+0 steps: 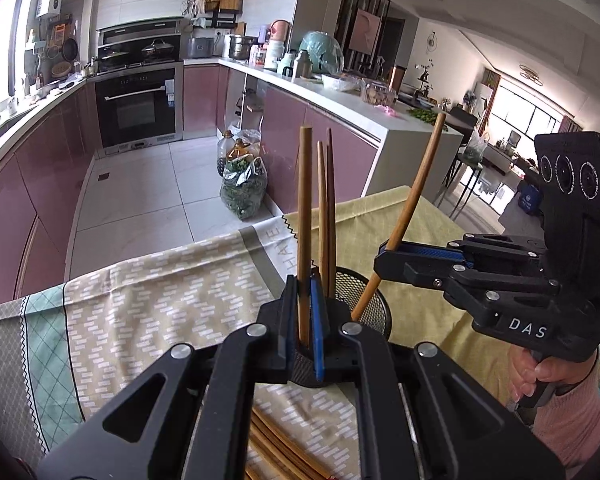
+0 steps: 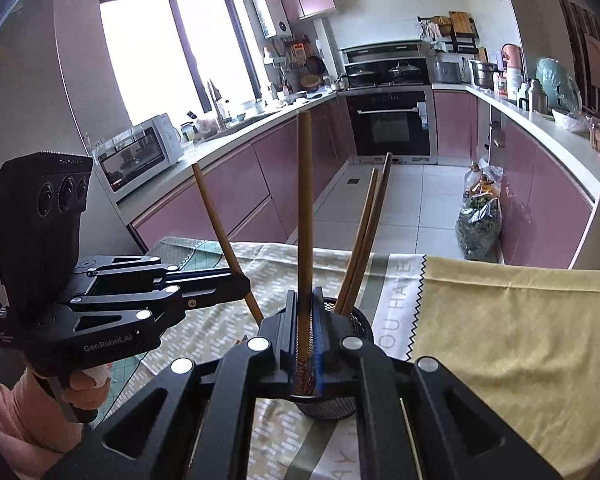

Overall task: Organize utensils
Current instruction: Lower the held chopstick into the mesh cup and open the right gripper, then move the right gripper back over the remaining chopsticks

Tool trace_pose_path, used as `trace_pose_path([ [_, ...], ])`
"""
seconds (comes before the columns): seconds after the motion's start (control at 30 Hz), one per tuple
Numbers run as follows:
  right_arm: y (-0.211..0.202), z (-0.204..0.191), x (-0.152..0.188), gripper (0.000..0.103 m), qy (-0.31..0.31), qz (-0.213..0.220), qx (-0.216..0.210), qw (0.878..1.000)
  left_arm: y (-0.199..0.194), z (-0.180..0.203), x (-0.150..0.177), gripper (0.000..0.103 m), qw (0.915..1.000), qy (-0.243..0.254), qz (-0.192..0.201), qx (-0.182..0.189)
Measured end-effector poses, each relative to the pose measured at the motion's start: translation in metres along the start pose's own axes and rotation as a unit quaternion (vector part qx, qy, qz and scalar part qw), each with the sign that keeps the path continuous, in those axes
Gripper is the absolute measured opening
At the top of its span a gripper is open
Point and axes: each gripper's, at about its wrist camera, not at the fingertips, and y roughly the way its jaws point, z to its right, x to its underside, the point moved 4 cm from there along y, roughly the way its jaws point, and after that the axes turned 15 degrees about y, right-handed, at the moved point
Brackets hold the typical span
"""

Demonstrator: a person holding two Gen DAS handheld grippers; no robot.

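Note:
A black mesh holder [image 1: 362, 300] [image 2: 350, 320] stands on the cloth-covered table, with two wooden chopsticks [image 1: 327, 208] [image 2: 366, 236] upright in it. My left gripper [image 1: 302, 312] is shut on one wooden chopstick [image 1: 304, 220], held upright at the holder's near rim; it shows at the left in the right wrist view [image 2: 242, 280]. My right gripper [image 2: 304, 320] is shut on another chopstick [image 2: 305, 208], its lower end at the holder; it shows at the right in the left wrist view [image 1: 384, 254], the stick [image 1: 414, 204] slanting into the holder.
Several more chopsticks [image 1: 276, 452] lie on the cloth under my left gripper. The table carries a patterned cloth [image 1: 160, 292] and a yellow cloth [image 2: 512, 340]. Beyond are kitchen cabinets [image 2: 240, 196], an oven [image 1: 138, 108] and bags [image 1: 242, 184] on the floor.

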Motion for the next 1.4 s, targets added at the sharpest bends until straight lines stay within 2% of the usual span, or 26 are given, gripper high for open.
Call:
trace_pose_path([
  [0.2, 0.016, 0.006, 0.004, 0.007, 0.011, -0.016, 0.010, 1.000, 0.012, -0.006, -0.003, 0.007, 1.0000, -0.004, -0.006, -0.006],
  [0.47, 0.025, 0.004, 0.000, 0.010, 0.015, -0.015, 0.008, 1.000, 0.021, -0.009, -0.007, 0.009, 0.9998, -0.009, -0.012, -0.016],
  [0.6, 0.019, 0.000, 0.002, 0.020, 0.013, -0.005, 0.000, 1.000, 0.015, -0.011, -0.003, 0.021, 0.9996, -0.009, -0.002, -0.028],
  [0.8, 0.003, -0.008, 0.014, 0.038, 0.000, 0.010, -0.013, 1.000, -0.012, -0.014, 0.010, 0.027, 0.9985, -0.013, 0.027, -0.045],
  [0.9, -0.007, -0.021, 0.028, 0.047, -0.022, 0.009, -0.032, 0.999, -0.032, -0.016, 0.026, 0.037, 0.9970, -0.008, 0.043, -0.063],
  [1.03, -0.010, -0.039, 0.055, 0.055, -0.056, -0.008, -0.042, 0.998, -0.050, -0.020, 0.055, 0.038, 0.9961, -0.010, 0.043, -0.076],
  [1.2, 0.010, -0.043, 0.090, 0.055, -0.064, -0.051, -0.030, 0.996, -0.047, -0.025, 0.099, 0.039, 0.9967, -0.018, -0.001, -0.080],
  [1.4, 0.041, -0.032, 0.123, 0.055, -0.039, -0.102, -0.007, 0.994, -0.025, -0.021, 0.146, 0.039, 0.9952, -0.039, -0.055, -0.070],
])
